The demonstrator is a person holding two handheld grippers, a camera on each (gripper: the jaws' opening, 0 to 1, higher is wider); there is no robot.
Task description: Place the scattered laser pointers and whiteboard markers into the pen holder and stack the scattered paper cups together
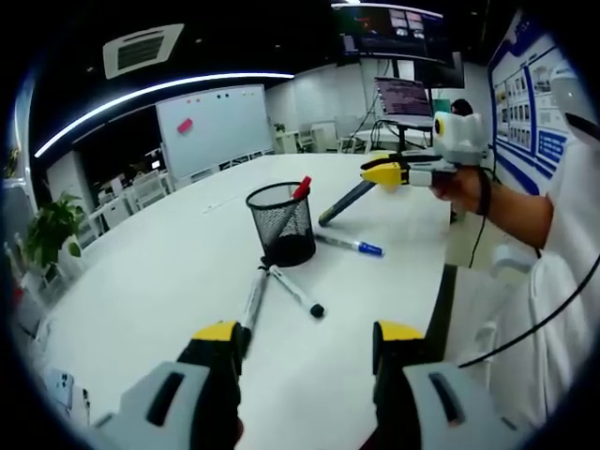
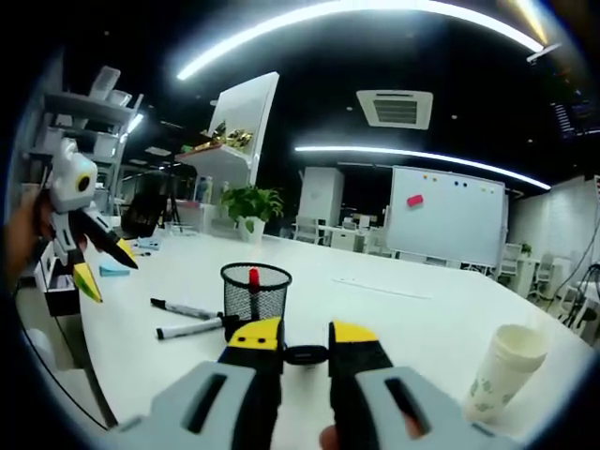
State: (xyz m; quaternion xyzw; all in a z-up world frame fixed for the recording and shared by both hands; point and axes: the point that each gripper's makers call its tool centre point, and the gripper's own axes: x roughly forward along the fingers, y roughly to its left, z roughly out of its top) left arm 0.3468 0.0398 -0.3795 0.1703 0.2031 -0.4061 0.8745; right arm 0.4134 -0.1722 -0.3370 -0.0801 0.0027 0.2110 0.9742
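Note:
A black mesh pen holder (image 1: 281,223) (image 2: 255,292) stands mid-table with a red marker (image 1: 301,187) (image 2: 253,277) in it. Two markers (image 1: 298,291) (image 1: 253,300) lie crossed in front of it, and a blue-capped one (image 1: 349,244) lies to its right. My left gripper (image 1: 307,332) (image 2: 108,269) is open and empty, hovering short of these markers. My right gripper (image 1: 377,174) (image 2: 305,336) is held by a hand above the table, shut on a dark pen (image 1: 343,202) (image 2: 305,354) that slants down toward the holder. Stacked paper cups (image 2: 506,370) stand at the right.
The white table (image 1: 169,281) ends close at the right, where the person stands. A whiteboard (image 1: 216,127), a potted plant (image 1: 52,230) and a laptop on a stand (image 1: 405,98) lie beyond. A phone (image 1: 58,384) rests near the left edge.

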